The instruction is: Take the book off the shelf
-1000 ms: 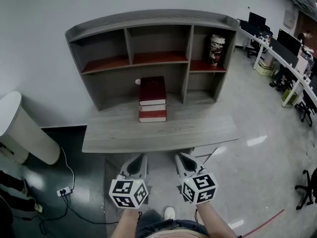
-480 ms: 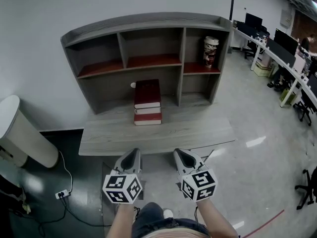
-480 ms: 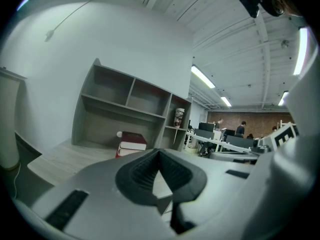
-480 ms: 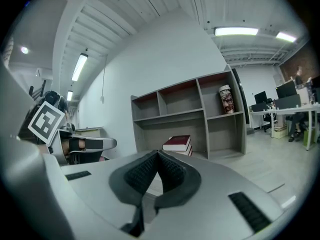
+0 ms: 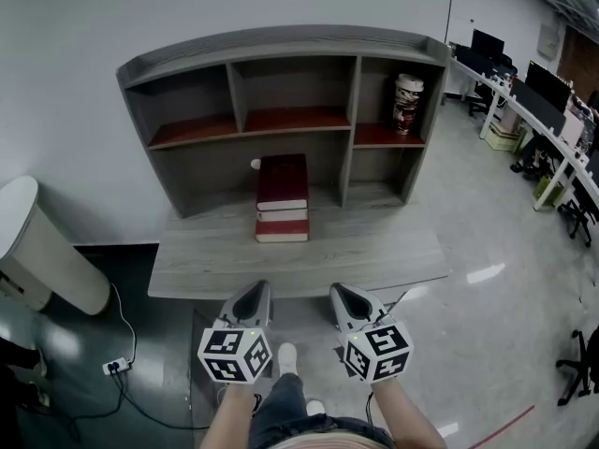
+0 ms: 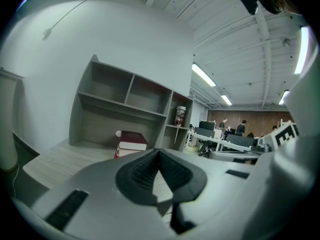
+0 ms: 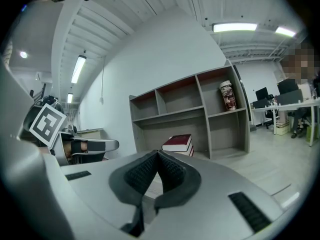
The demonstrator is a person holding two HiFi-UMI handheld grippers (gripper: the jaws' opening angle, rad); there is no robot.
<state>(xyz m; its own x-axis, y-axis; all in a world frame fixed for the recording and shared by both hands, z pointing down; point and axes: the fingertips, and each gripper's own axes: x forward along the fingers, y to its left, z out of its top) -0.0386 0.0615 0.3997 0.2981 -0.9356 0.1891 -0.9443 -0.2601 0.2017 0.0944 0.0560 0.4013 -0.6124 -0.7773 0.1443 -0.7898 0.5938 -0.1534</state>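
- My left tongs (image 5: 253,297) are pressed together with nothing between them, and they hang just off the near edge of the bench (image 5: 384,246).
- My right tongs (image 5: 348,299) are also pressed together and empty, at 3 o'clock of the left pair.
- At 12 o'clock from both, well apart, a stack of books (image 5: 282,215) lies flat on the bench.
- The dark red book (image 5: 283,178) lies on top of that stack, at the mouth of the lower middle bay of the shelf unit (image 5: 290,40).
- A patterned canister (image 5: 408,103) stands upright in the shelf unit's right compartment, at 2 o'clock of the stack.
- A white bin (image 5: 42,251) stands on the floor at 9 o'clock of the bench.
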